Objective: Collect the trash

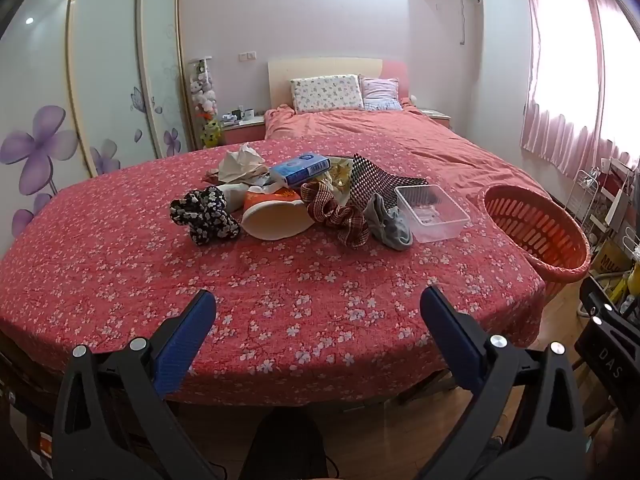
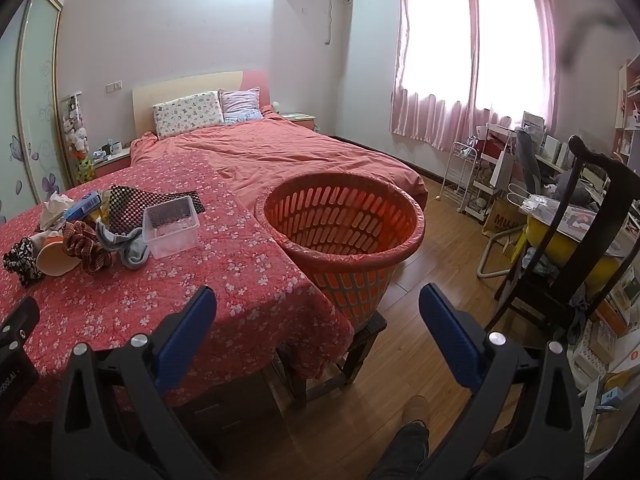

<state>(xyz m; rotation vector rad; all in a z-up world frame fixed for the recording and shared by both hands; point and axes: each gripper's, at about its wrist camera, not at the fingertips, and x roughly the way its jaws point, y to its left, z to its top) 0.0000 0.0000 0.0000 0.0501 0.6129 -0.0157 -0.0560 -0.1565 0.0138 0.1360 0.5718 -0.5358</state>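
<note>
Trash pile point(image 1: 304, 196) mid-table (cup tipped over), orange basket point(image 2: 344, 216) beside

Ahead of the left gripper point(image 1: 318, 312), its jaws spread wide with nothing between them, a broad stretch of the cloth-covered table point(image 1: 120, 264) is left bare. Beyond that, the way is blocked by the clutter pile point(image 1: 304, 204) across the middle. Ahead of the right gripper point(image 2: 318, 312), also wide open, the table corner is unobstructed; the orange basket point(image 2: 340, 224) is met just beyond, and a dark chair point(image 2: 580, 240) crowds the right.
</note>
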